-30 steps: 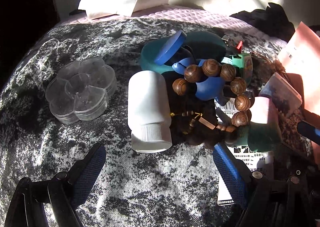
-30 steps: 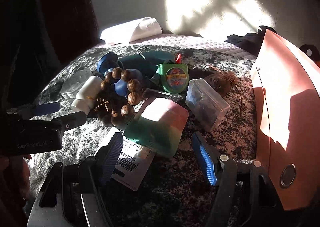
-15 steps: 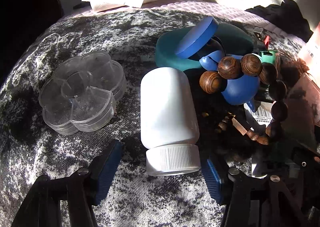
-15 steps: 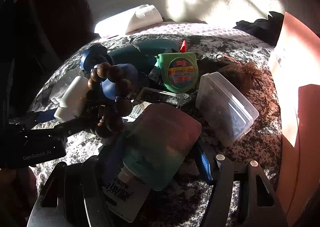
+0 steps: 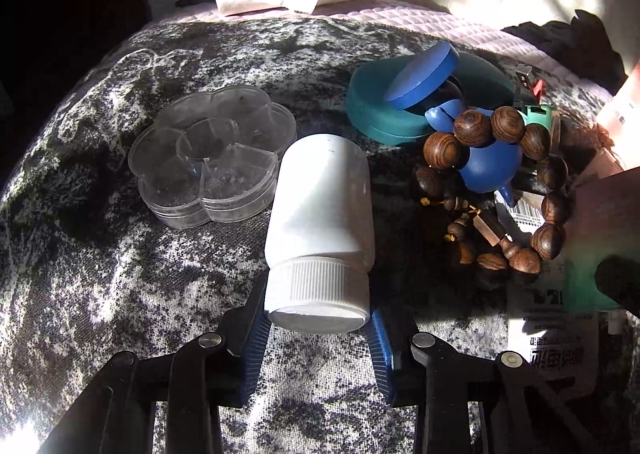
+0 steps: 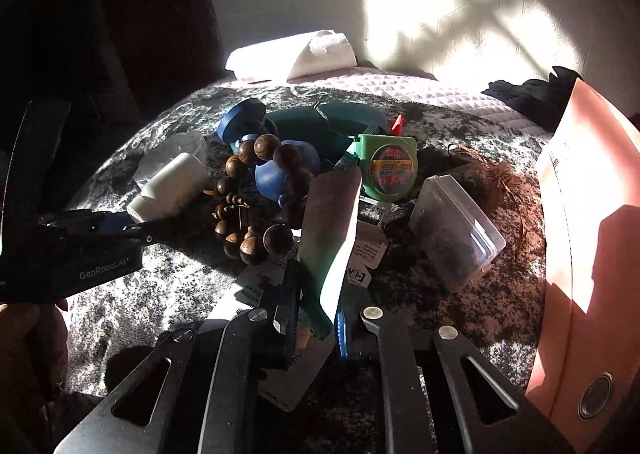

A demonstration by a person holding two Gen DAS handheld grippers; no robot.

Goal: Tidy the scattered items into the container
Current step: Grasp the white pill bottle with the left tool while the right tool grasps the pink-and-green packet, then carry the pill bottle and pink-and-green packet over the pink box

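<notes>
Mottled black-and-white velvet (image 5: 120, 274) covers the surface, sunlit below a pale wall – clutter piled mid-cloth. The left gripper (image 5: 318, 328) has its blue pads pressed to the cap of the lying white bottle (image 5: 322, 209). The right gripper (image 6: 316, 320) pinches a pink-and-green pouch (image 6: 330, 230) upright; the pink container (image 6: 592, 254) stands just right.

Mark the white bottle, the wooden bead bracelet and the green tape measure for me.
white bottle (image 5: 320, 197): left wrist view, middle of its body.
wooden bead bracelet (image 5: 474, 128): left wrist view, on a top bead.
green tape measure (image 6: 390, 169): right wrist view, on its round label.
</notes>
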